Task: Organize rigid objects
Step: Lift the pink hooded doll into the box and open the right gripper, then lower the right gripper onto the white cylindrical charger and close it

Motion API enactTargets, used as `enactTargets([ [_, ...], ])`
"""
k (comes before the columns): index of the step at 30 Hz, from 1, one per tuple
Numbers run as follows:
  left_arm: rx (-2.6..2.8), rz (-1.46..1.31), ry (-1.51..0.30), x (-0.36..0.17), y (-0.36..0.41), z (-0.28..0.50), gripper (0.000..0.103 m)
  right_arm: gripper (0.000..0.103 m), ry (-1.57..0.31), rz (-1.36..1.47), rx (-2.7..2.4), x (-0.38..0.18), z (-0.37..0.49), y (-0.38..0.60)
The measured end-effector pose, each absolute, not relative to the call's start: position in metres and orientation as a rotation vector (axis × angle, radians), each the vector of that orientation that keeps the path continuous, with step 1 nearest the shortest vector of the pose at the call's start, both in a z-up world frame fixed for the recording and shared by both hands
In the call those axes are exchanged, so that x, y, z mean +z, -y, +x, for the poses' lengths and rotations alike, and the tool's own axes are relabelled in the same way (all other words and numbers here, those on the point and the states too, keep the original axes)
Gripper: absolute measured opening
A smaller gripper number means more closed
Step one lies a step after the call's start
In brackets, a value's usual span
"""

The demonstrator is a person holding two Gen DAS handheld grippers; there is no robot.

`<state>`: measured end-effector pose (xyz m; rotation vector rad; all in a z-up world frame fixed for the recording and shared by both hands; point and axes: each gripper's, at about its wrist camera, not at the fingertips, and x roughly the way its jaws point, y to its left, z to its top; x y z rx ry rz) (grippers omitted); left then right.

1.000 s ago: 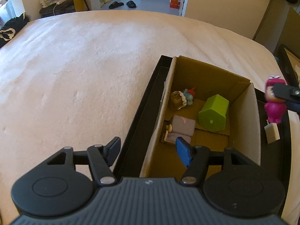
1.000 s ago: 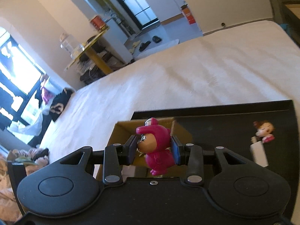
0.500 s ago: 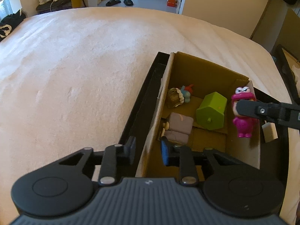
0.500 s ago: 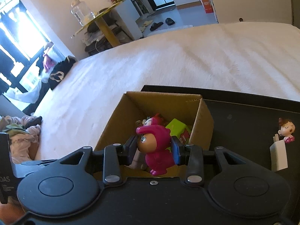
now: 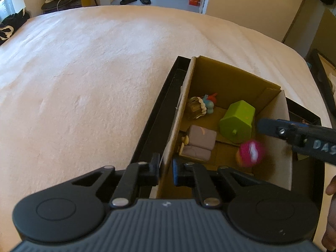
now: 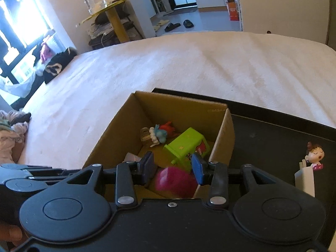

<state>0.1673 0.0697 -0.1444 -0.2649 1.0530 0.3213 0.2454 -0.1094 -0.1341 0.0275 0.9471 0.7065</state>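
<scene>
- pinching the near side wall of the cardboard box (image 5: 235,79), the left gripper (image 5: 166,169) has its jaws closed right down on the cardboard, one finger outside the wall and one inside.
- hanging over the box, the right gripper (image 6: 173,167) has its jaws opening; the pink doll (image 6: 174,181) is a blur below and between its fingers, and the pads are not pressing on it.
- from the left gripper, the pink doll (image 5: 251,153) shows as a blur ahead and to the right, inside the box, under the black finger of the right gripper (image 5: 294,134).
- further ahead of both grippers, inside the box, lie a green block (image 5: 238,121), a grey cushion toy (image 5: 200,142) and a small blue and red figure (image 5: 208,103).
- the box stands in a black tray (image 6: 273,138) on a pale bed cover (image 5: 94,73).
- to the right of the right gripper, a small figure with brown hair (image 6: 315,154) stands on the tray beside a white block (image 6: 304,180), well apart from the box.
</scene>
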Motion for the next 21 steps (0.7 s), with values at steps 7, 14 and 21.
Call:
enactTargets([
  [7,0.333,-0.230,-1.069,-0.138,-0.064,0.169,0.014,0.041,-0.932,0.163,0.683,-0.117,0.260,0.141],
  [14,0.344,-0.205,-1.065,-0.129,-0.057,0.168,0.015,0.041,-0.948,0.221,0.615,-0.117,0.270,0.170],
  [21,0.358,-0.207,-1.059,-0.122,-0.054,0.168,0.016,0.045,-0.956,0.261,0.585,-0.117,0.274,0.201],
])
